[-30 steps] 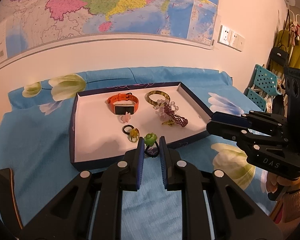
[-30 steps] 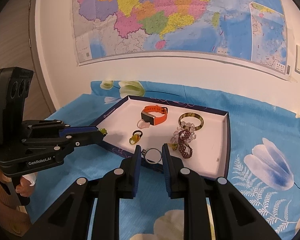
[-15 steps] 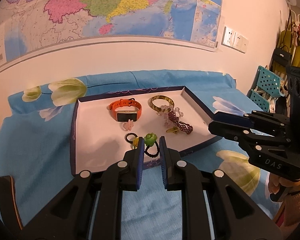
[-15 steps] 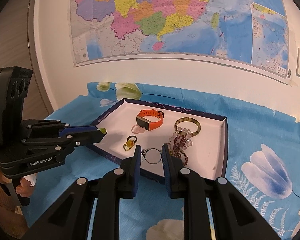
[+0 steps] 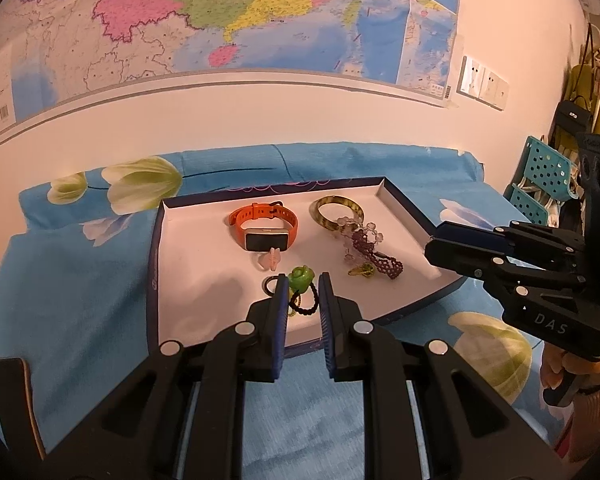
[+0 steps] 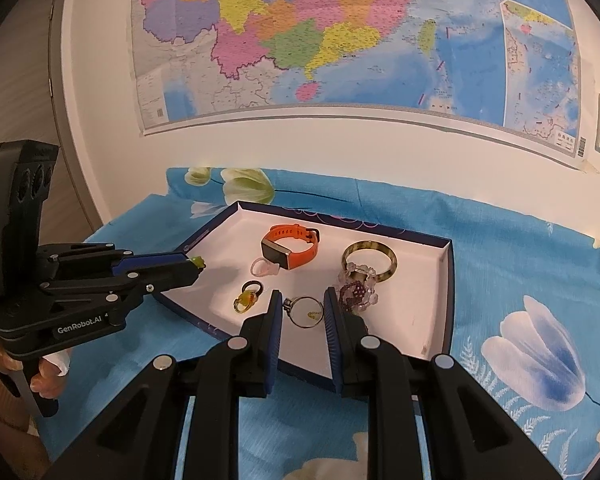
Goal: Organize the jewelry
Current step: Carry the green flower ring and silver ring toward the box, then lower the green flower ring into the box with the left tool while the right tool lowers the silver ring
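Both grippers are loaded right now, hovering at the near edge of the shallow box lid that's serving as the jewelry tray. The left gripper has its jaws closed down on a black beaded hair tie with a green frog-looking charm; in the left wrist view the charm pokes up at 12 o'clock just past the fingertips and the bead loop hangs between them. The right gripper is clamped on a thin metal ring with a clear round center, held flat across the gap, so its wide face runs 9 to 3 between the pads. Already lying in the tray: an orange smartwatch toward the back, a greenish bangle at about 2 o'clock from it, a purple and clear beaded bracelet pile touching the bangle, a pink ring just in front of the watch and a yellow ring nearer the front. My read: both pieces are about to be dropped in, and the open white patch sits at 11 o'clock from the left jaws, so the left one looks nearer to free space. The right one has the bead pile right at its 1 o'clock, which could snag.
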The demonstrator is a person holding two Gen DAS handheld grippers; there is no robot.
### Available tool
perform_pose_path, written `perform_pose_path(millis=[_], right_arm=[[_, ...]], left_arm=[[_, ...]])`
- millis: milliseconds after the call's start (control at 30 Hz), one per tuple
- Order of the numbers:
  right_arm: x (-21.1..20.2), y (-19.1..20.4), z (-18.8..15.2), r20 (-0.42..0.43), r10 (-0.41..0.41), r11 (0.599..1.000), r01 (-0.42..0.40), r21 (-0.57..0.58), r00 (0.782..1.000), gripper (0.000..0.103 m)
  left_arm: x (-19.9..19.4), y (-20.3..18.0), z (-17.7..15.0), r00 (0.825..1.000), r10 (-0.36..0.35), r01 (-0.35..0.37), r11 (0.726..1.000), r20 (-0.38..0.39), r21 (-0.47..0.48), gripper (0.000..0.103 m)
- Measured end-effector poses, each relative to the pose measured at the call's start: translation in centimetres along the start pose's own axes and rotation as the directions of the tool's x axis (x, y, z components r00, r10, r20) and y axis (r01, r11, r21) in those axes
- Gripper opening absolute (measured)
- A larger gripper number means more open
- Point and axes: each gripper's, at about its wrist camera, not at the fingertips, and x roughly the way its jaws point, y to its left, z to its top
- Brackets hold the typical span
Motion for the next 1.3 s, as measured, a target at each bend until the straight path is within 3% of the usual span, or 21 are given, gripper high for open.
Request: perform_pose_path(millis=[1300], right_arm=[[4.2,-1.3,0.8,-0.061,-0.025,1.000,0.024,-0.003,0.998,0.019]], left_arm=[[4.2,1.2,0.7,0.998,0.026,-0.028,0.999,-0.060,-0.027,0.015]])
